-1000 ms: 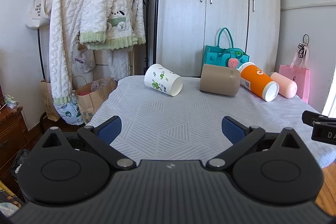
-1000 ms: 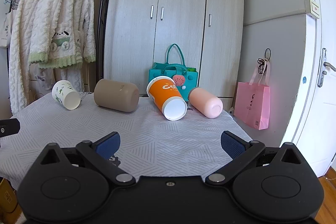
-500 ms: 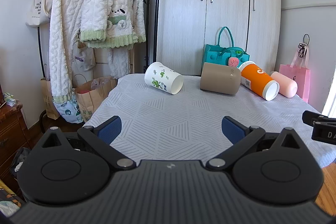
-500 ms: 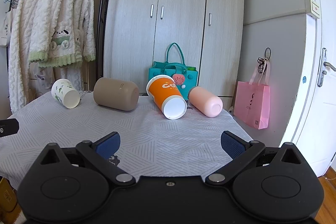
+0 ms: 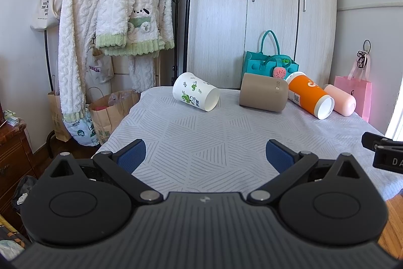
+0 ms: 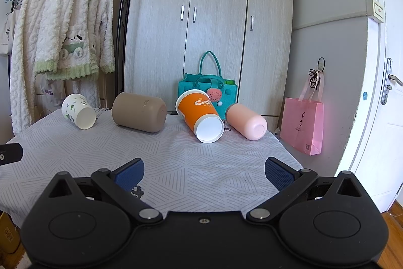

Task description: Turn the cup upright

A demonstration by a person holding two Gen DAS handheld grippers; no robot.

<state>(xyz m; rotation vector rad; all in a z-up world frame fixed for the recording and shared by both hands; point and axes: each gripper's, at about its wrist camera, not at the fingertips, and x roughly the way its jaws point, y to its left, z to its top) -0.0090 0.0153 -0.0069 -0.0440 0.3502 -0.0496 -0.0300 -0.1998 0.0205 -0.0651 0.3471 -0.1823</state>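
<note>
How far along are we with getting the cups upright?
Done: nothing. All four lie on their sides at the far end of the table: the white leaf-print cup, tan cup, orange cup and pink cup.
In hand: nothing. The left tongs and right tongs are open and empty, short of the cups.
Left: reach, grasp and stand a cup up.

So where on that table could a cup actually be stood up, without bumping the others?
The broad stretch of patterned tablecloth between the open jaws and the row of cups is bare. The back edge is crowded: white leaf-print cup, tan cup, orange cup and pink cup all lie on their sides, the orange and pink close together.
</note>
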